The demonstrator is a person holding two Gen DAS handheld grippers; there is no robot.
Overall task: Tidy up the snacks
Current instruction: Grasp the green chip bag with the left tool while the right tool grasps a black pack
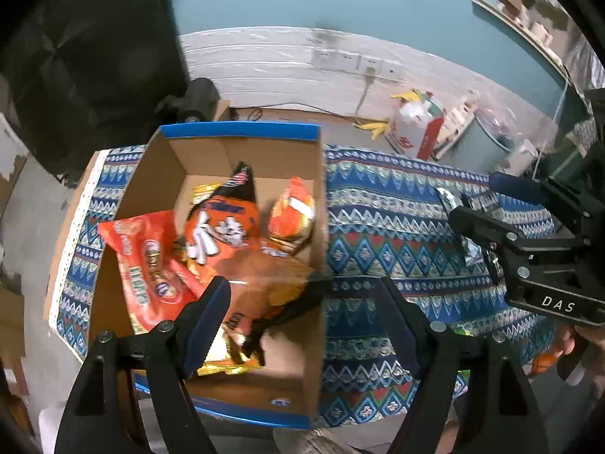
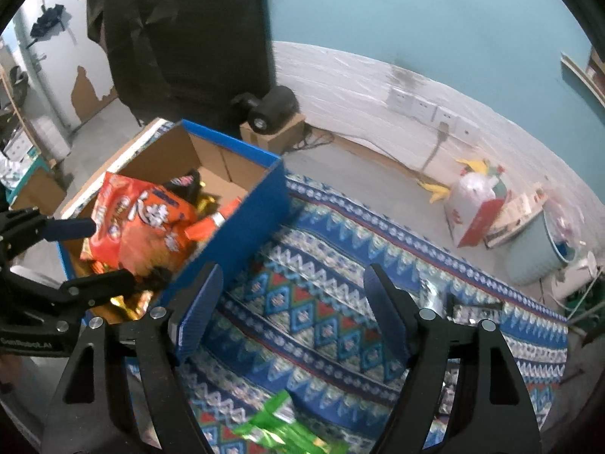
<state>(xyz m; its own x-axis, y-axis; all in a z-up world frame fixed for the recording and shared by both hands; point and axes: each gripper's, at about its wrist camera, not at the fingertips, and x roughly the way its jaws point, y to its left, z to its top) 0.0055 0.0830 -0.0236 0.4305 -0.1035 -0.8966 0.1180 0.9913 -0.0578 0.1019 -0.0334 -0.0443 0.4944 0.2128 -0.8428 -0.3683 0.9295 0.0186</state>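
A blue-rimmed cardboard box (image 1: pixel 242 130) stands on the patterned table and holds several orange snack bags, among them a long orange pack (image 1: pixel 145 265) and an orange-black bag (image 1: pixel 223 227). A blurred brown-orange bag (image 1: pixel 272 283) lies just in front of my left gripper (image 1: pixel 306 295), which is open over the box's near right part. My right gripper (image 2: pixel 293 283) is open and empty over the tablecloth, beside the box (image 2: pixel 242 223). A green snack pack (image 2: pixel 280 427) lies below it. Silver packs (image 2: pixel 469 312) lie to its right.
The table carries a blue patterned cloth (image 2: pixel 302 302). Behind it on the floor are a white and red bag (image 1: pixel 416 128), a pale bin (image 2: pixel 537 249), a small cardboard box with a black device (image 2: pixel 272 113) and wall sockets (image 1: pixel 351 62).
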